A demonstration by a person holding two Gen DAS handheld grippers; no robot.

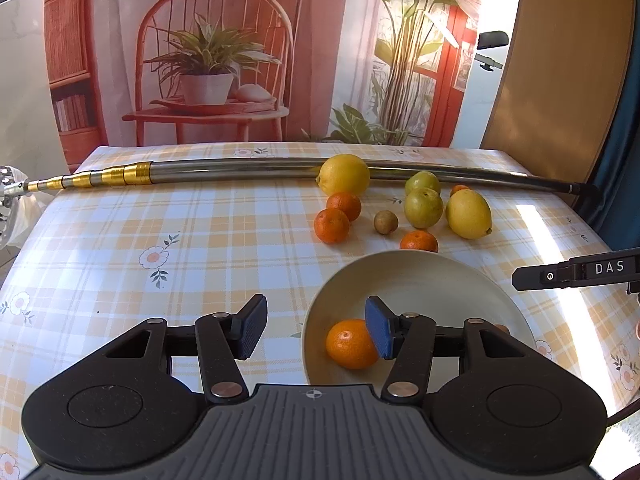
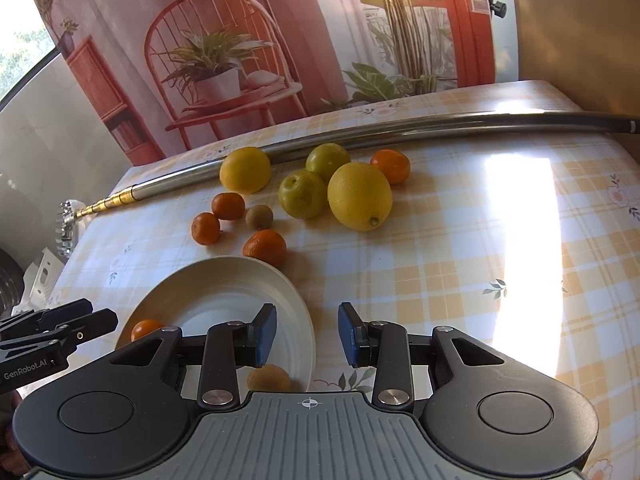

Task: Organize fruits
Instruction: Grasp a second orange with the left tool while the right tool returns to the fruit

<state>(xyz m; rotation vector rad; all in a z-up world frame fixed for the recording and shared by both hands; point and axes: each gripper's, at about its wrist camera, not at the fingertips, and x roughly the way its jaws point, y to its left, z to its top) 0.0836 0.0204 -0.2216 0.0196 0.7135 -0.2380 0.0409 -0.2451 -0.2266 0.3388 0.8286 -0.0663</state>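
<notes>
Fruit scattered on the checked tablecloth point(image 1: 200, 240), one bowl point(image 1: 400, 268) partly filled.

From left to right: my left gripper point(image 1: 316, 328) hangs with fingers wide and empty at the bowl's near left rim, where a glossy orange mandarin point(image 1: 348, 344) lies; my right gripper point(image 2: 307, 334), fingers likewise spread and empty, sits over the bowl's right edge. Only the right view shows a second, dull yellowish fruit point(image 2: 269, 378) in the bowl. Beyond lie loose mandarins, two lemons point(image 2: 359, 195), green fruits, and a metal pole point(image 1: 240, 170).

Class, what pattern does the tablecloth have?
The tablecloth has yellow-and-white checks with small flowers, clearest in the left wrist view.
</notes>
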